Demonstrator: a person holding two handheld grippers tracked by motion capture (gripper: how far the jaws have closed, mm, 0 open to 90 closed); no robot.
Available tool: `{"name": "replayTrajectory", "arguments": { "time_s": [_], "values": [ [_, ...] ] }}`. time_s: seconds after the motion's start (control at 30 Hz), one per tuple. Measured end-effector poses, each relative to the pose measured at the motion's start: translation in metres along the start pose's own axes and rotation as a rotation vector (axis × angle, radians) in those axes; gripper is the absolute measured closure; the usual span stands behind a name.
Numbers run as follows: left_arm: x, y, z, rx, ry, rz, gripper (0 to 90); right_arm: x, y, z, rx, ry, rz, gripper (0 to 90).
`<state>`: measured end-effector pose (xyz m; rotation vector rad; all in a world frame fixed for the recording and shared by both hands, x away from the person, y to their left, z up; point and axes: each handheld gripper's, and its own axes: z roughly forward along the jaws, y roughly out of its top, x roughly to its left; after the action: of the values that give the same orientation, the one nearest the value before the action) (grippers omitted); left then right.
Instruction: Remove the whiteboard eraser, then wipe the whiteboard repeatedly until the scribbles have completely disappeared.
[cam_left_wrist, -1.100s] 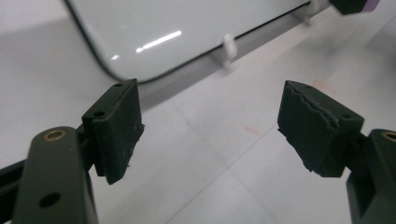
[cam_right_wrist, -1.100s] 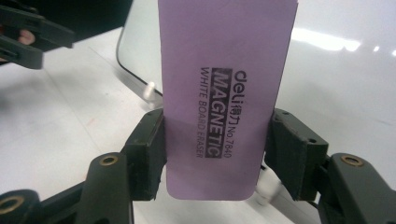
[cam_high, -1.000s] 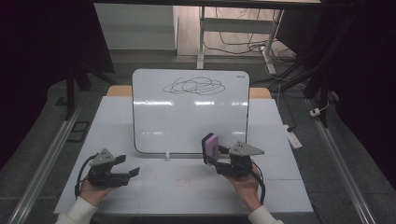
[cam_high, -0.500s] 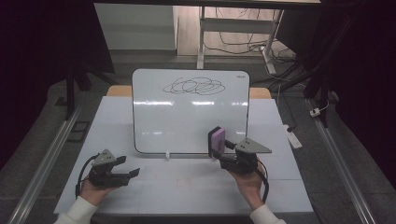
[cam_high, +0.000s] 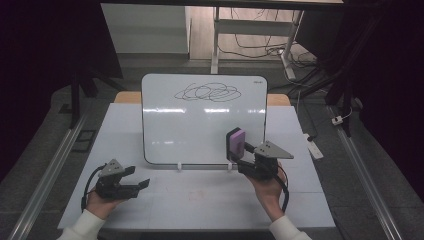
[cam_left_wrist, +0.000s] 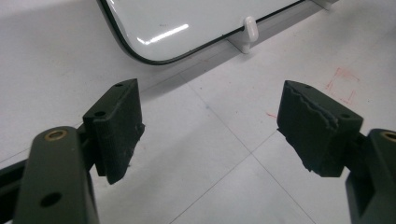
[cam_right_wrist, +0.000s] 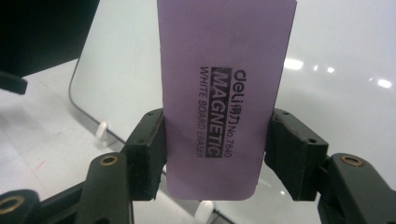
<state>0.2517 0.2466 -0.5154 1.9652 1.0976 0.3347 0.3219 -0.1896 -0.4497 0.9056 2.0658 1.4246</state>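
A whiteboard (cam_high: 200, 120) stands propped upright at the middle of the table, with a black scribble (cam_high: 207, 92) near its top. My right gripper (cam_high: 239, 156) is shut on a purple whiteboard eraser (cam_high: 235, 142), held on end just in front of the board's lower right part. In the right gripper view the eraser (cam_right_wrist: 224, 88) rises between the two pads with its printed label facing the camera. My left gripper (cam_high: 137, 178) rests low at the front left with its jaws open and nothing between them; its fingertips (cam_left_wrist: 116, 128) hover over bare tabletop near the board's lower left corner (cam_left_wrist: 140, 56).
Two small white feet (cam_high: 179, 166) hold the board's bottom edge. A faint red square mark (cam_left_wrist: 343, 84) lies on the table in front of it. A white power strip (cam_high: 312, 146) sits at the right edge. Metal rails run down both sides.
My right gripper has carried the eraser to the right and a little up, along the board's lower part. The left gripper has stayed put.
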Motion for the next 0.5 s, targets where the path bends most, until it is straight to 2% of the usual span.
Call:
{"name": "replayTrajectory", "arguments": {
  "time_s": [0.2, 0.3, 0.5],
  "values": [
    [-0.001, 0.002, 0.002, -0.005, -0.014, -0.001, 22.8, -0.009, 0.018, 0.007, -0.032, -0.049, -0.007, 40.6],
    [-0.002, 0.003, 0.003, -0.005, -0.02, 0.004, 22.8, -0.016, 0.031, 0.015, -0.056, -0.075, 0.021, 40.6],
    [-0.001, 0.002, 0.003, -0.009, -0.027, 0.001, 22.8, -0.03, 0.057, 0.027, -0.084, -0.133, 0.034, 40.7]
  ]
}}
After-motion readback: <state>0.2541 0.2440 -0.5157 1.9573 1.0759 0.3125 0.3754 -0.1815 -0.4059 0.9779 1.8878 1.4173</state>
